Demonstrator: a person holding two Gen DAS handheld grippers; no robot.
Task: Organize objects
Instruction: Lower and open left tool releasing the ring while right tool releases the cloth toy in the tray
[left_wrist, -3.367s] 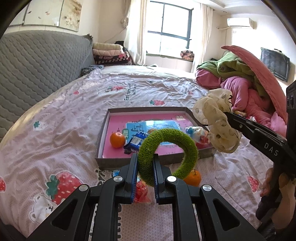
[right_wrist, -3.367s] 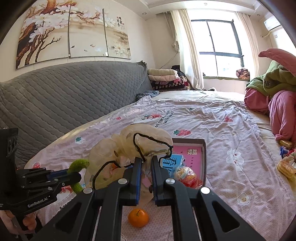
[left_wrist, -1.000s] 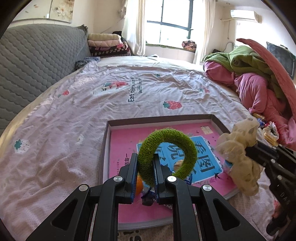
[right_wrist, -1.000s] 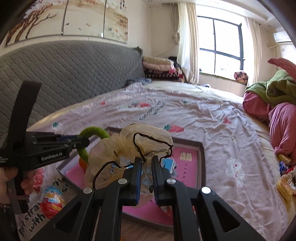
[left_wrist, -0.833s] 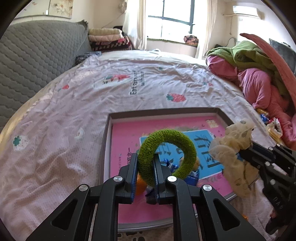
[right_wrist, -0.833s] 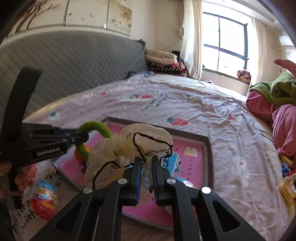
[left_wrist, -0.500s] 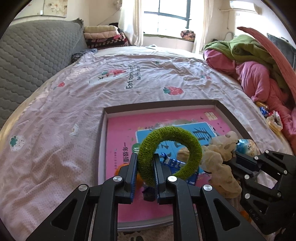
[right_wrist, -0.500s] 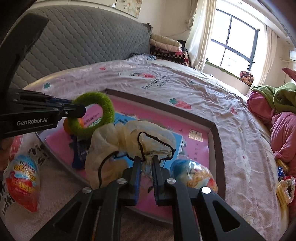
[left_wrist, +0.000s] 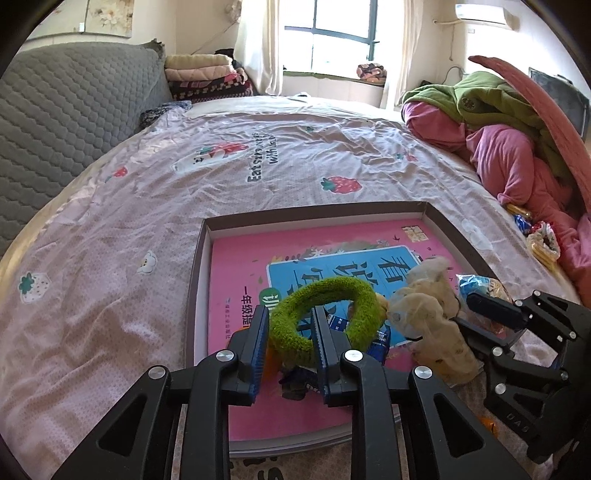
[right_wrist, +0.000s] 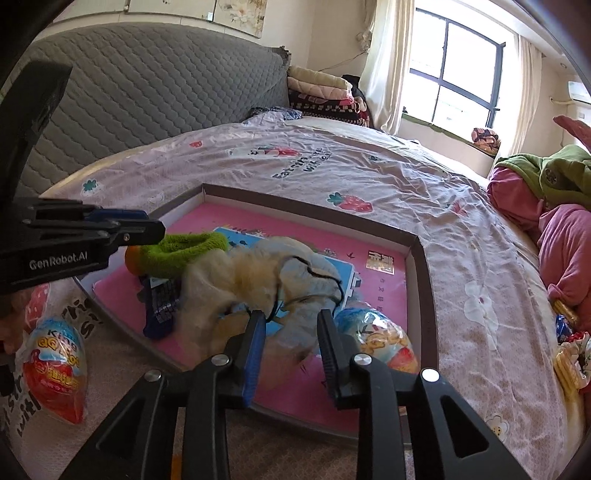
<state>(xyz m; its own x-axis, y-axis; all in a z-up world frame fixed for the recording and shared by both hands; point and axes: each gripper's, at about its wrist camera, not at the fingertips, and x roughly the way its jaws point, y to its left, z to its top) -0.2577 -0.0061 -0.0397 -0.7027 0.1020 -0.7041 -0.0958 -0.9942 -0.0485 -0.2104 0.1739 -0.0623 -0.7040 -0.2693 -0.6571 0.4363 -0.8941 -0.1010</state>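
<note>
Green ring (left_wrist: 325, 317) lies near-flat in tray (left_wrist: 199, 273); hole facing up.

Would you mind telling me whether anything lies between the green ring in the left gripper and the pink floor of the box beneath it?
Yes. The green ring, with the left gripper open around its near side, sits on a blue packet and an orange rather than on the box floor. The cream scrunchie presses against its right side.
</note>
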